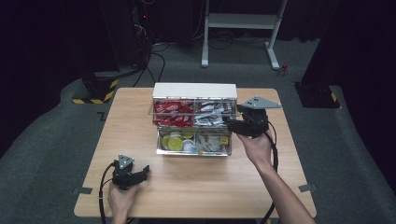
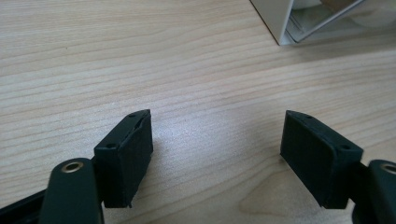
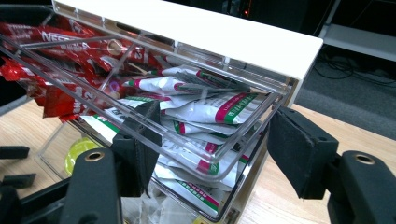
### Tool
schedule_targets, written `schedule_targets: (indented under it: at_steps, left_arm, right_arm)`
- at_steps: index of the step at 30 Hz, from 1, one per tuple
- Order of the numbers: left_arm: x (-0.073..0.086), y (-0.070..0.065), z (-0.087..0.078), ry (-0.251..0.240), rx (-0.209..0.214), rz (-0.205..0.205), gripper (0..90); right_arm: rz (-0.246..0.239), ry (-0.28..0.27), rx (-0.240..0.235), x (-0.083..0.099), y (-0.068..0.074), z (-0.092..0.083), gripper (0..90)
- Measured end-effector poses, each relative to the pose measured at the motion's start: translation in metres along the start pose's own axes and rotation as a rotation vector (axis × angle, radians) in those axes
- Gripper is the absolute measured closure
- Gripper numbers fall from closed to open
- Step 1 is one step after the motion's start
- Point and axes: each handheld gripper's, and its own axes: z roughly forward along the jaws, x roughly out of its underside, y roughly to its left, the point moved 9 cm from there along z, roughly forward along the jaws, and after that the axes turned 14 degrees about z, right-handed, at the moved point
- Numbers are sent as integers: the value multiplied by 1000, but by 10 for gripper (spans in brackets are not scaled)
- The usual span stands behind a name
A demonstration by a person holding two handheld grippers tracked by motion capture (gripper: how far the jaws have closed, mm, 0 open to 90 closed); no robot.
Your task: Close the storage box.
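Observation:
A clear two-drawer organiser with a white top [image 1: 194, 89] stands at the table's middle back. Its upper drawer [image 1: 191, 113] is pulled out and tilted, with red sachets [image 3: 60, 51] on one side and white sachets [image 3: 205, 109] on the other. The lower drawer [image 1: 194, 141] is out too, holding yellow-green capsules [image 1: 175, 142]. My right gripper [image 3: 212, 140] straddles the upper drawer's front right corner. One pad shows through the clear wall, and the other [image 3: 299, 149] sits at the drawer's outer side. Contact is unclear. My left gripper [image 2: 217, 154] rests open on bare wood.
The wooden table [image 1: 140, 116] has free room left of the organiser and along the front edge. Cables [image 1: 100, 196] trail from both grippers off the front. Dark carpet, a white frame [image 1: 243, 28] and black stands lie beyond the table.

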Motion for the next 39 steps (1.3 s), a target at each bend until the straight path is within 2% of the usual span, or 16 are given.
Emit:
schedule_targets:
  at_steps: [3,5,8,9,11,13,16,19,26,30,35,39]
  left_arm:
    - [-1,0,0,1,14,-13,281]
    - [-3,1,-4,12,28,0,281]
    - [-11,2,-9,-35,39,-27,284]
    - [-14,2,-12,-53,56,-43,289]
    - [-20,2,-18,-79,75,-72,294]
    - [-25,3,-24,-91,84,-81,298]
    - [-39,3,-36,-126,91,-73,305]
    - [-52,5,-47,-155,90,-57,313]
    - [-83,5,-66,-226,107,-43,331]
    - [-95,2,-73,-243,120,-35,332]
    - [-113,-1,-82,-266,145,-6,332]
    - [-129,-4,-91,-310,157,20,321]
  right_arm:
    - [-2,4,7,0,-1,0,349]
    - [-6,3,13,0,0,0,348]
    - [-4,5,20,0,0,0,348]
    - [-2,6,20,0,0,0,348]
    - [-4,14,19,-1,0,0,347]
    - [-7,23,20,-1,0,0,344]
    - [-2,28,22,-2,0,-1,339]
    - [-13,10,38,-4,-1,-4,325]
    - [-16,-12,17,-12,0,-10,319]
    - [-12,-25,0,-14,-1,-10,314]
    - [-1,-34,-23,-16,-1,-9,305]
    - [-1,-43,-33,-18,-2,-8,304]
